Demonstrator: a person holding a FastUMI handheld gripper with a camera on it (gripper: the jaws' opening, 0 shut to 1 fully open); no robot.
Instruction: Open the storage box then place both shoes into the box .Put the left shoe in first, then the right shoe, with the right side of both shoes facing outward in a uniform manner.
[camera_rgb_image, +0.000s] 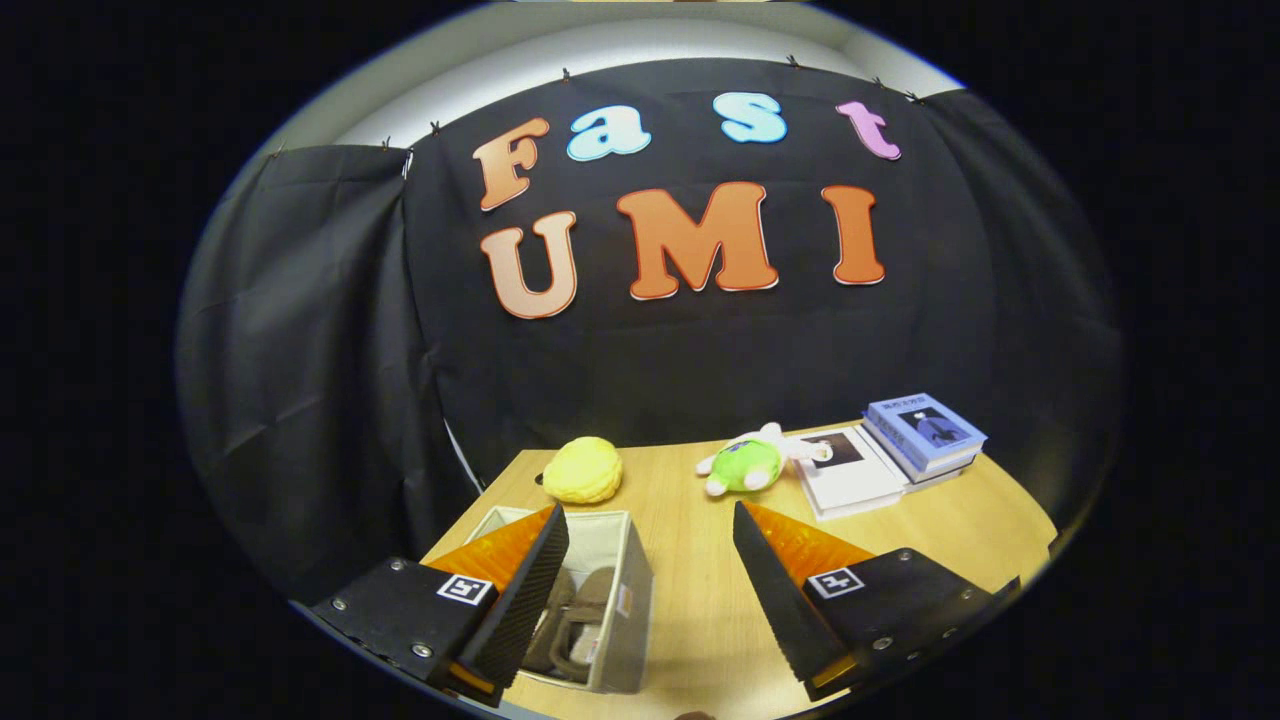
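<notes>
A beige fabric storage box (628, 600) stands open on the wooden table (690, 590), partly behind my left finger. Inside it lie brown shoes (578, 625), seen from above; how many is hard to tell, as the finger hides part of the box. My gripper (650, 525) hovers above the table with its fingers wide apart and nothing between them. The box sits under and just right of the left finger (520, 600), while the right finger (775, 590) hangs over bare table.
Beyond the fingers, a yellow plush ball (583, 469) lies at the table's far left. A green and white plush toy (748, 462) rests near the far middle. A stack of books (925, 432) and a white booklet (848, 470) sit at the far right.
</notes>
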